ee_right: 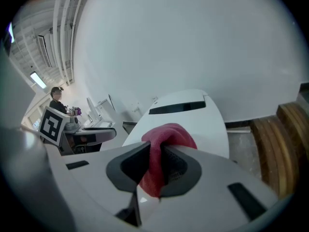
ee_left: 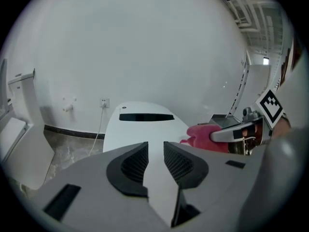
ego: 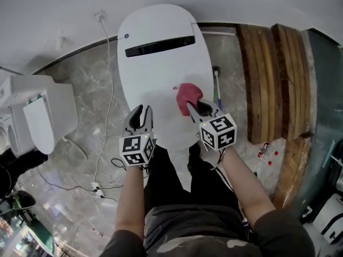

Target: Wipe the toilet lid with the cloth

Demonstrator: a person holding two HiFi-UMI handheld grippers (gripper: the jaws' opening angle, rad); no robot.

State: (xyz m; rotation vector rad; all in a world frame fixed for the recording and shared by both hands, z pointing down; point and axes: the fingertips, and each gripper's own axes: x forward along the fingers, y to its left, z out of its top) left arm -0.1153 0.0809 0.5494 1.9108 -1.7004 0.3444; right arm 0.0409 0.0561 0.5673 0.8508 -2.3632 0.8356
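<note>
The white toilet lid [ego: 158,63] is closed, with a dark slot near its back; it also shows in the left gripper view [ee_left: 145,124] and the right gripper view [ee_right: 193,115]. A red cloth [ego: 188,96] rests on the lid's right side, pinched in my right gripper [ego: 199,108], which is shut on it [ee_right: 153,167]. The cloth [ee_left: 206,136] appears at the right in the left gripper view. My left gripper [ego: 139,115] hovers over the lid's front left, jaws slightly apart with nothing between them [ee_left: 155,161].
A second white toilet [ego: 37,116] stands at the left. A white cable [ego: 107,111] runs down from a wall socket along the marble floor. A toilet brush [ego: 217,84] and wooden slats [ego: 273,79] lie to the right. The person's legs stand at the lid's front edge.
</note>
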